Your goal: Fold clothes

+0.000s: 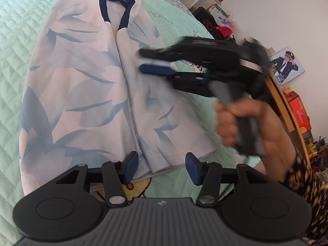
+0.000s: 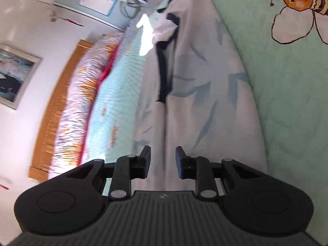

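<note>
A white and pale blue leaf-print shirt point(image 1: 82, 86) with dark navy collar trim point(image 1: 104, 6) lies flat on the mint quilted bed, its sides folded in to a centre seam. My left gripper point(image 1: 162, 169) is open, its blue pads straddling the shirt's bottom hem. My right gripper point(image 1: 151, 61) shows blurred in the left wrist view, hovering over the shirt's right half, jaws a little apart. In the right wrist view the right gripper point(image 2: 163, 161) is open above the shirt point(image 2: 194, 102), with nothing between its pads.
The mint quilt point(image 1: 12, 47) has a bee print point(image 2: 301, 2). A rolled patterned duvet point(image 2: 82, 106) and wooden headboard point(image 2: 53, 110) lie along the bed's far side. Shelves, boxes and a framed photo point(image 1: 287, 63) stand beside the bed.
</note>
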A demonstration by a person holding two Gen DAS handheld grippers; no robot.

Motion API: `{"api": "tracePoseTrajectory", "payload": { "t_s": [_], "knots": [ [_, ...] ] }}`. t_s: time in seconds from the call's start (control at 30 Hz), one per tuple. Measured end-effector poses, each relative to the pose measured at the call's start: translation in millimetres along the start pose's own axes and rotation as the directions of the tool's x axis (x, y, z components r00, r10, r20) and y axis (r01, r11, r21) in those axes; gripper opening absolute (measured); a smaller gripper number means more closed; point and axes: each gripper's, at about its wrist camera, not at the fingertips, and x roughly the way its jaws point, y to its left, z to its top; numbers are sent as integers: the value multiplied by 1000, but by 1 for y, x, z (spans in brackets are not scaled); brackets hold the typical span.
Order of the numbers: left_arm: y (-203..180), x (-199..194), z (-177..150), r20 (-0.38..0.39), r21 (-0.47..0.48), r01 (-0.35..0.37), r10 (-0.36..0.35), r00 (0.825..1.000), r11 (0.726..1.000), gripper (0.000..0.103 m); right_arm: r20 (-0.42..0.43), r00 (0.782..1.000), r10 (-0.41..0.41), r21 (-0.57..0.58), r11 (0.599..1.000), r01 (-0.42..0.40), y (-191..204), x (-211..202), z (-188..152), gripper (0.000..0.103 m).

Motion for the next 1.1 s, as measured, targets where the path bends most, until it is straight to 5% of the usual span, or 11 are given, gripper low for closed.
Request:
{"api": "tracePoseTrajectory", "payload": {
  "t_s": [0.03,0.07,0.17,0.3,0.37,0.43,0.57,0.67,0.83,0.87,1.1],
  "knots": [
    [-3,0,0,-3,13,-14,14,1000,1000,54,3,1000,-13,-7,1000,13,-3,8,6,0],
    [-7,1,1,-9,33,-26,26,1000,999,55,28,999,-19,4,1000,19,-5,10,12,0],
    [-17,2,-2,-13,81,-55,57,998,995,61,109,991,73,79,993,-82,-5,-4,18,24],
    [-16,0,-8,15,57,-58,58,998,997,63,145,972,187,97,975,-202,2,-42,-10,33],
    [-13,-1,-10,35,23,-57,56,998,998,63,114,982,151,112,980,-164,-5,-45,-26,46],
    [-15,-3,-10,49,4,-68,68,996,998,63,83,994,66,126,989,-76,-12,-46,-40,46],
    [-32,-20,-9,126,-10,-82,83,989,997,62,189,973,129,76,986,-146,1,-95,-73,46],
    [-51,-27,-3,183,32,-17,11,983,999,62,274,953,129,44,988,-147,11,-134,-94,48],
    [-32,25,2,18,-118,-116,119,993,986,54,186,983,8,170,985,-40,-16,-116,-107,57],
    [-30,22,0,31,-131,-116,121,992,985,46,159,987,-34,212,977,-1,-28,-110,-111,43],
    [-56,-39,6,146,-103,-105,120,982,989,47,229,971,67,155,982,-104,-3,-139,-109,50]
  ]
}}
